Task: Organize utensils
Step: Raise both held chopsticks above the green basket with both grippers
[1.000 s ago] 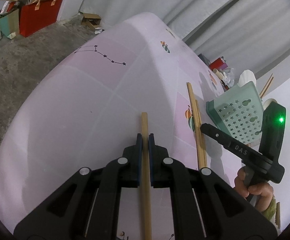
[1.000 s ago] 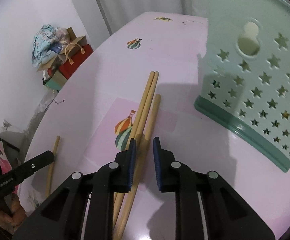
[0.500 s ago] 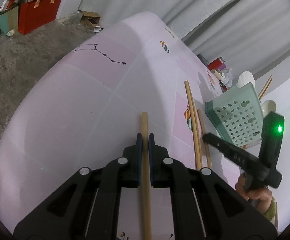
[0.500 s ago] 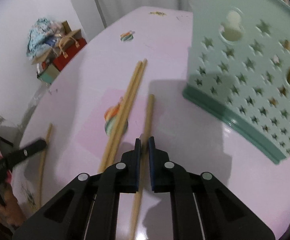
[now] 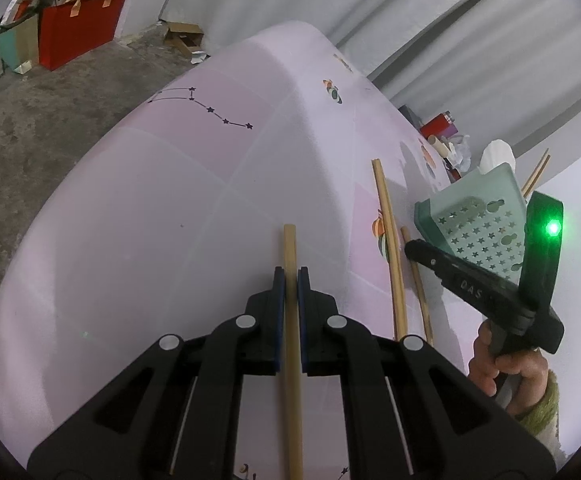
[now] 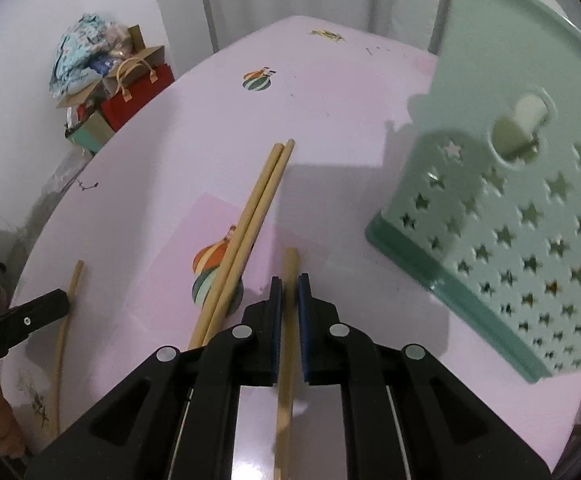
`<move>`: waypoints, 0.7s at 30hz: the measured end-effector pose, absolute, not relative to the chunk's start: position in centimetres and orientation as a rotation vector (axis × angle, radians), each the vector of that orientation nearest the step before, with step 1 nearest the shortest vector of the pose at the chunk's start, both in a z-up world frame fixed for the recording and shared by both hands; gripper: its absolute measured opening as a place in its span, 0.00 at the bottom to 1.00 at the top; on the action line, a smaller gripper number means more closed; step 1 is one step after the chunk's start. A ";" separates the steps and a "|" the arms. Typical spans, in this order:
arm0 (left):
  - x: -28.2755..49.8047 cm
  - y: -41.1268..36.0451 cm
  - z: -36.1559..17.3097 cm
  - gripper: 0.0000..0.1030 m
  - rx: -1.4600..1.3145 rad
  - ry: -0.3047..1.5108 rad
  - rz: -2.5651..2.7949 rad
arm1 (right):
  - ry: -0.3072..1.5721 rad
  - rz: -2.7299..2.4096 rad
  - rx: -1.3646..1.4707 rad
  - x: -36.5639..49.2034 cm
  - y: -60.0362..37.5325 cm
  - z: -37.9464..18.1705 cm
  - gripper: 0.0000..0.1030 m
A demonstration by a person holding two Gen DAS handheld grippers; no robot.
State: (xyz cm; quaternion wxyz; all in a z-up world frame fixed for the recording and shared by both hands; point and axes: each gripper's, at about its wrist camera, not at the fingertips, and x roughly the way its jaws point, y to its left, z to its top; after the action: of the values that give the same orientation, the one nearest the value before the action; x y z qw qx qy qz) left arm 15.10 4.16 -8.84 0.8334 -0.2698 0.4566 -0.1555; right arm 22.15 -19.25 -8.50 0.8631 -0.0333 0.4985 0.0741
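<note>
Currently four loose chopsticks are in view, all slender round rods of pale matte wood. The left gripper (image 5: 290,276) is pinching one chopstick (image 5: 289,248) between its blue pads; the stick's far end projects past the fingertips over the desk (image 5: 130,208). The right gripper (image 6: 289,284) is clamped on a second chopstick (image 6: 290,264), which likewise projects forward past the fingertips. Two more, the chopstick pair (image 6: 256,216), lie side by side, touching along their length, just left of the right gripper and across a printed balloon motif (image 6: 210,272).

The desk is covered with a smooth, glossy pale-pink cloth printed with balloons and a star constellation.

One holder (image 6: 530,200) stands on the desk to the right of the pair. It is mint-green moulded plastic with a darker green base band, walls perforated with star cut-outs and larger keyhole openings. In the left wrist view, two thin stick ends (image 5: 535,172) and a white rounded object (image 5: 498,154) rise above its rim; its other contents cannot be determined.

A hand (image 5: 502,364) with a knitted cuff grips the right gripper's handle, which shows one green light. On the concrete floor stands a red bag (image 5: 78,28) beside cardboard boxes.
</note>
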 end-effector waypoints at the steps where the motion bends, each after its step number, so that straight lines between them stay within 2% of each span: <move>1: 15.1 4.2 -8.8 0.05 -0.570 0.966 -0.327 | 1.042 0.158 -0.066 22.1 -19.3 -8.4 0.07; 6: 14.9 4.5 -8.5 0.05 -0.568 0.957 -0.312 | 0.956 0.156 -0.012 19.8 -20.4 -5.8 0.06; 12: 14.5 5.0 -6.3 0.05 -0.563 0.909 -0.315 | 0.790 0.153 0.082 15.0 -22.9 -0.3 0.06; 21: 14.6 1.8 3.2 0.04 -0.482 0.694 -0.466 | 0.562 0.139 0.256 7.5 -27.7 6.0 0.06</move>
State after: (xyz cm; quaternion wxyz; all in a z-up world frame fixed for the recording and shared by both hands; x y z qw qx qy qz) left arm 14.63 1.76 3.19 0.8858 -0.2320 0.3337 -0.2242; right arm 7.50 -27.68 6.00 0.9503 0.1260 0.2765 0.0682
